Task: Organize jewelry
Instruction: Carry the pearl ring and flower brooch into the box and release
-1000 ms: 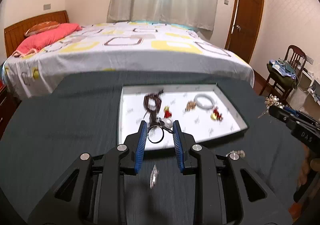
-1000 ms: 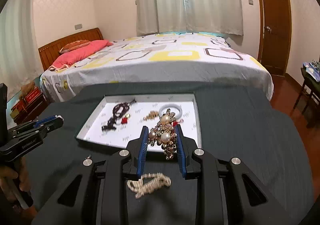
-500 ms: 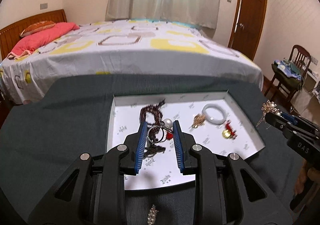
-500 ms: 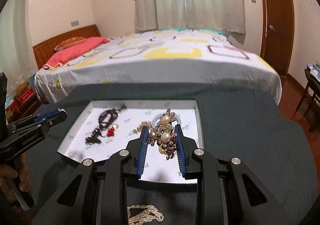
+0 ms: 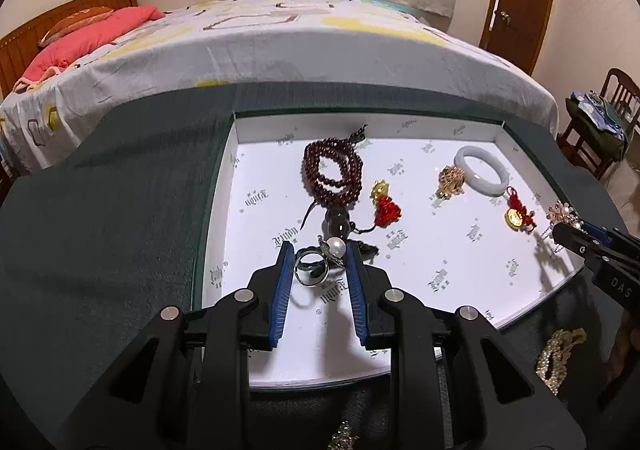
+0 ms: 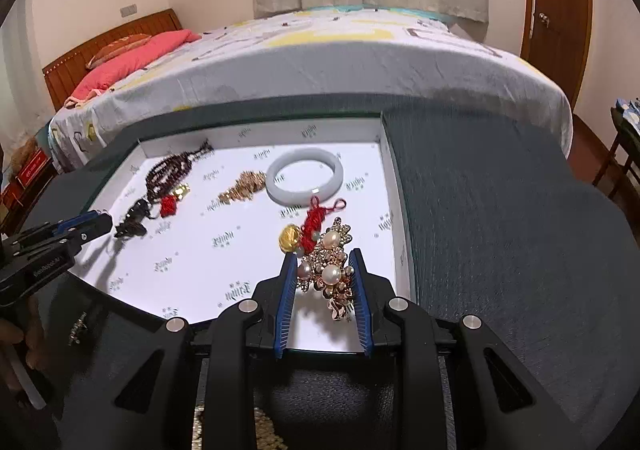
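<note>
Over the white tray (image 5: 224,186), our left tool (image 5: 317,264) pinches a pearl ring (image 5: 316,266) above the near-left tray area. Our right tool (image 6: 325,275) pinches a gold pearl brooch (image 6: 328,270) above the near-right corner, beside a red-tasselled gold charm (image 6: 304,230). The tray sits on the dark counter (image 6: 500,234).

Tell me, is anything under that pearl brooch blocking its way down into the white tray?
Nothing visible. The right gripper holds the brooch over bare tray floor; the red charm lies just beyond.
</note>
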The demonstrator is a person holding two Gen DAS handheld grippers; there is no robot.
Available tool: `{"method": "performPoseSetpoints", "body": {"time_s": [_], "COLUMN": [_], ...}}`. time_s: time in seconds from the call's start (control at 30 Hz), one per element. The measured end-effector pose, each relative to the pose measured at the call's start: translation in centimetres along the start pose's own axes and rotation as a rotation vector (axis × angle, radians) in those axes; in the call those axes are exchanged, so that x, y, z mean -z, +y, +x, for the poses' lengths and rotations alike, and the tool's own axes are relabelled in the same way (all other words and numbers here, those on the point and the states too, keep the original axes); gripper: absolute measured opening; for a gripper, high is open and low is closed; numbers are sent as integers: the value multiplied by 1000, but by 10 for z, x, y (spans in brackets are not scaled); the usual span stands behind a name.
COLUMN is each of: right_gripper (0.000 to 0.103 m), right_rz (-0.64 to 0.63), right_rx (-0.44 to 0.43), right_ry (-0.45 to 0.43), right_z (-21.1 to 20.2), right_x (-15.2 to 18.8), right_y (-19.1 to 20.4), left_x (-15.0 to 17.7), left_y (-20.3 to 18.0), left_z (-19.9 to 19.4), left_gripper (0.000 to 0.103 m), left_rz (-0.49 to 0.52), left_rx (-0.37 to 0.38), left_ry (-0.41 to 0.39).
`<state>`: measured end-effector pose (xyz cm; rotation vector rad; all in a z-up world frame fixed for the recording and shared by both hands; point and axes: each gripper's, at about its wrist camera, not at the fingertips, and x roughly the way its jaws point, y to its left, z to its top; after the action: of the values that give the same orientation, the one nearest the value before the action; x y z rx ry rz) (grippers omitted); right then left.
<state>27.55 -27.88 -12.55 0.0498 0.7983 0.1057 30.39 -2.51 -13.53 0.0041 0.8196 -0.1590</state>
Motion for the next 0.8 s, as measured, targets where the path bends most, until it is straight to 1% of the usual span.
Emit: {"method": "performPoseSetpoints", "body": {"time_s": [0.13,0.47,0.63,0.67,0.73,0.77,0.8], "right_gripper": [27,28,30,30,38,41,46], "right_rz": [5,-3,12,15,25,30,33], "right_rx": [-1,-1,-21,-24,-43,-45,-43], "right_ry": [25,20,21,23,22,20,13], "right_z": [9,11,10,10,8,7,5], "right_x": [5,5,4,4,3,3,2], "right_y": [-2,-3,-6,-6,-6,-7,-7], "left_x": [2,5,6,6,7,7,7], "left_y": [0,-1,-3,-3,-4,-4,-5], "left_z": [5,12,14,14,15,15,14], "left_gripper": [26,26,27,27,28,30,34], "left_rz": [8,7,12,13,16,16,18], "left_rx": [1,-1,-3,-2,0,2,9], "left_ry": [15,41,47,50,55,56,54]}}
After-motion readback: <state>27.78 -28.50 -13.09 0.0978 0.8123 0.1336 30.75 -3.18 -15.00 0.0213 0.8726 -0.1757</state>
